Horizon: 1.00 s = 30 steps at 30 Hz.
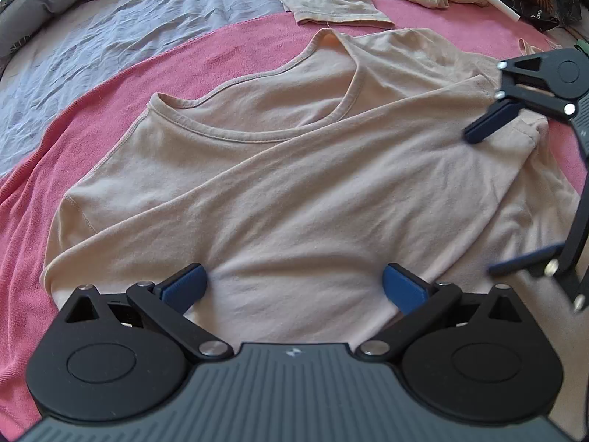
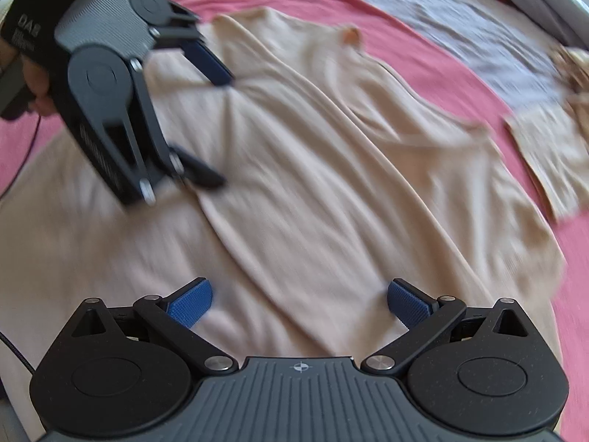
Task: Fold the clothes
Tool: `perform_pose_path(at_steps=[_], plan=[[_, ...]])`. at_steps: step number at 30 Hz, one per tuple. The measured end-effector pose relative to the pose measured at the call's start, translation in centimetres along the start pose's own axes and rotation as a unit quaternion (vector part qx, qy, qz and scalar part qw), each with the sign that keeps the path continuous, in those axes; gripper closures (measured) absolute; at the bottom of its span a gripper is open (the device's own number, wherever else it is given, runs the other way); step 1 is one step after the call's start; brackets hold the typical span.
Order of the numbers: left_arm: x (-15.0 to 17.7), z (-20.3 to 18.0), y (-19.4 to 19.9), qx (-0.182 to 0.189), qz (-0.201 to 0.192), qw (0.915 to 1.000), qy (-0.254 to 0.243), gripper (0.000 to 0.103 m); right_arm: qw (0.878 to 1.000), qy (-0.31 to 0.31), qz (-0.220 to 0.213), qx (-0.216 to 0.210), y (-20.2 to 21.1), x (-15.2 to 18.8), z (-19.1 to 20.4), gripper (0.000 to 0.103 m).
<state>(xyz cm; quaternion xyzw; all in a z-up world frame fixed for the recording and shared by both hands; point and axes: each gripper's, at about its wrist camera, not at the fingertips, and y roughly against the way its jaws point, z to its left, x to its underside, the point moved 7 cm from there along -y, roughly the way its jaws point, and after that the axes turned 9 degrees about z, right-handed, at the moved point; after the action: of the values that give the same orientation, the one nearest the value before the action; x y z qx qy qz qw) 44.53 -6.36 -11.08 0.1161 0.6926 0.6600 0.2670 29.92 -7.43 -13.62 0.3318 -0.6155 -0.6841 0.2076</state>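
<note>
shirt [image 1: 294, 184] lies under left gripper [image 1: 294, 287] and right gripper [image 2: 300, 304], both spread.

White letters "DAS" on black handle body of left tool [image 2: 217, 129]; smaller print beneath it too blurred to read.

Both tools [image 2: 299, 304] gaping — beige shirt [image 2: 294, 169] blurred.

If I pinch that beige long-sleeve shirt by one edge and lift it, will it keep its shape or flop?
The beige shirt will probably flop: it lies in soft wrinkles, with one sleeve draped limply across the chest. It looks thin and likely light. Pushed, it would likely bunch rather than slide over the fuzzy pink blanket.
</note>
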Motion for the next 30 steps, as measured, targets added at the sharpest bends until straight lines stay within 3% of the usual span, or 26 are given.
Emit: perform_pose_path(at_steps=[3,6,9,11,13,15,17,22,23,24,26,30], plan=[[0.0,0.0,0.0,0.0,-0.002,1.0,0.0,0.0,0.998,-0.057,0.014,0.039,1.5,2.7,-2.5,0.002],[0.0,0.0,0.0,-0.001,-0.003,1.0,0.001,0.0,0.985,-0.121,-0.04,0.118,5.1,5.2,-5.0,0.003],[0.0,-0.1,0.0,-0.003,-0.002,1.0,0.003,0.0,0.954,-0.158,-0.063,0.247,7.5,7.8,-7.7,0.003],[-0.1,-0.1,0.1,-0.003,-0.001,1.0,0.004,0.0,0.928,-0.167,-0.037,0.331,8.0,9.9,-10.0,0.004],[-0.1,-0.2,0.1,-0.004,-0.001,1.0,0.005,0.0,0.909,-0.183,-0.002,0.374,7.7,11.9,-12.4,0.017],[-0.1,-0.2,0.1,-0.005,-0.001,1.0,0.006,0.0,0.894,-0.209,0.033,0.396,7.4,13.9,-14.6,0.032],[-0.1,-0.2,0.1,-0.006,-0.001,1.0,0.008,0.0,0.887,-0.227,0.048,0.4,7.0,14.9,-16.0,0.035],[-0.2,-0.2,0.1,-0.008,0.001,0.9999,0.011,0.0,0.887,-0.211,0.07,0.404,4.7,14.9,-17.5,0.043],[-0.2,-0.2,0.1,-0.008,0.001,0.9999,0.011,0.0,0.888,-0.205,0.077,0.403,4.0,14.8,-17.7,0.055],[-0.2,-0.2,0.1,-0.008,0.001,0.9999,0.012,0.0,0.889,-0.205,0.084,0.401,3.6,15.0,-17.9,0.074],[-0.2,-0.2,0.1,-0.009,0.002,0.9999,0.012,0.0,0.888,-0.232,0.09,0.388,3.5,15.4,-18.5,0.095],[-0.1,-0.2,0.1,-0.009,0.001,0.9999,0.014,0.0,0.871,-0.297,0.062,0.387,6.2,16.4,-19.8,0.096]])
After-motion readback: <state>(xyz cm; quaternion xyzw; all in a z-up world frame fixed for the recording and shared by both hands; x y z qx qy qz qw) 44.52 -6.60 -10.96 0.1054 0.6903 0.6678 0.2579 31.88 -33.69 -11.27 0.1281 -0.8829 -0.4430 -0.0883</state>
